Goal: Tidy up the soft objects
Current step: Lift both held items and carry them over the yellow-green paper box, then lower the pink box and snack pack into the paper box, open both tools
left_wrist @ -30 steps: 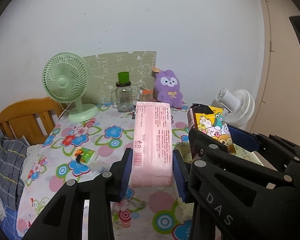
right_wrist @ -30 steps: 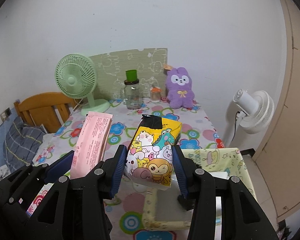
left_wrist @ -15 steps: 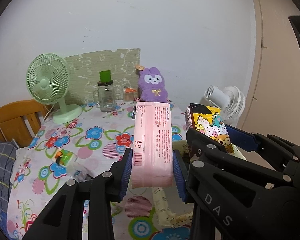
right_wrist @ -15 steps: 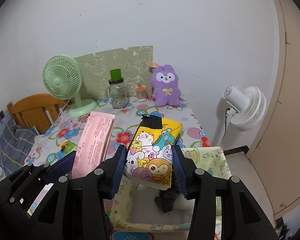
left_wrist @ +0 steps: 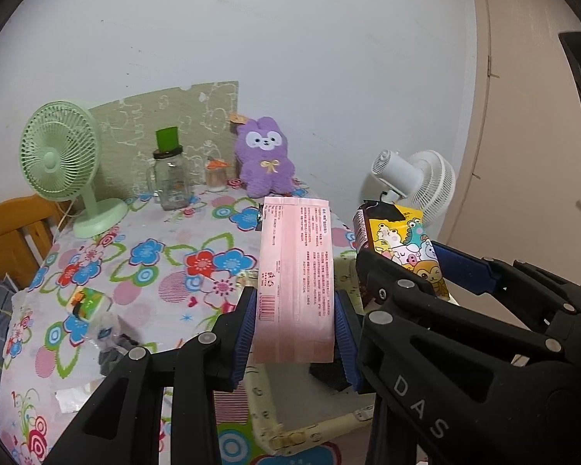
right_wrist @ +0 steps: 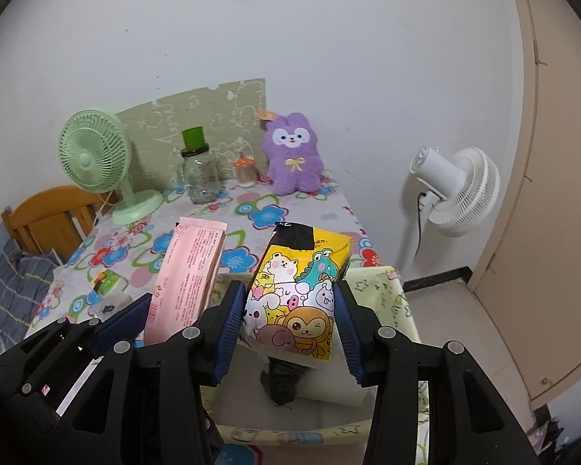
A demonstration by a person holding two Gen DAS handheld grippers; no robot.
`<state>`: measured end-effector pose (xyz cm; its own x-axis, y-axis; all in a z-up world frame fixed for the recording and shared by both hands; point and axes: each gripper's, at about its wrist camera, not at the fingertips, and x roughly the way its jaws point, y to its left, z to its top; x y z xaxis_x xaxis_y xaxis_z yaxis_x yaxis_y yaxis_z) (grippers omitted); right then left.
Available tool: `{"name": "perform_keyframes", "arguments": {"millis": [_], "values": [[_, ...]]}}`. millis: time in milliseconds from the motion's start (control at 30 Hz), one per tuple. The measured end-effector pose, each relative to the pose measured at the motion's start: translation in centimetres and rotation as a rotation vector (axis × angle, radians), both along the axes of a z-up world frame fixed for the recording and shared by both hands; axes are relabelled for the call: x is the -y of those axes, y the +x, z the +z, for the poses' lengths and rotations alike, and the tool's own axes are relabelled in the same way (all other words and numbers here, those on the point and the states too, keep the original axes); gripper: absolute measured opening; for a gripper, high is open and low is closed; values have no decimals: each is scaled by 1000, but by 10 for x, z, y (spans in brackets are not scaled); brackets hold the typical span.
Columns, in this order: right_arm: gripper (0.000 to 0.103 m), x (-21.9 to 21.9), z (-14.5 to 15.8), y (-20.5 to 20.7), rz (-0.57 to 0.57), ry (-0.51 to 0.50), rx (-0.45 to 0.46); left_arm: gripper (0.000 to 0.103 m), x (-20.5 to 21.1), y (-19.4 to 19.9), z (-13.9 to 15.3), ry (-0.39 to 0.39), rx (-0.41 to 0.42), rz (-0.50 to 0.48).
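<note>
Left wrist view, item one: my left gripper point(left_wrist: 295, 323) is clamping a pink pack point(left_wrist: 295, 279) between its blue pads, the pack standing upright with its printed face toward the camera. Right wrist view, item two: my right gripper point(right_wrist: 290, 327) is squeezing a yellow cartoon-animal pack point(right_wrist: 298, 294) (black strip along its top edge), also upright. Both packs are hanging side by side, close but not touching as far as I can tell, above a pale yellow fabric box point(right_wrist: 397, 302) that is sitting at the near corner of the flowered tablecloth point(left_wrist: 155, 267). Inside the box a dark, crumpled item point(right_wrist: 281, 381) is lying on a white lining; what it is I cannot tell.

Standing at the back of the table: a green desk fan point(left_wrist: 60, 159), a glass jar point(left_wrist: 169, 184) with a green cup upside down on its lid, a purple plush bunny point(left_wrist: 265, 161) leaning against the wall. A white floor fan point(right_wrist: 459, 190) is standing beside the table.
</note>
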<state>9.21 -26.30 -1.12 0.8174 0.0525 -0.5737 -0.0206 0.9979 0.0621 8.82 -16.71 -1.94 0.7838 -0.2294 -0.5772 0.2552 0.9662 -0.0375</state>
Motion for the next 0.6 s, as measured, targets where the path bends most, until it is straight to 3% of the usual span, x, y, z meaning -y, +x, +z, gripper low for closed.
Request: {"name": "perform_keyframes", "arguments": {"millis": [600], "values": [[49,30,-31,13,-42,23,-80,40,31,15,-29,26,-97,-63]]}}
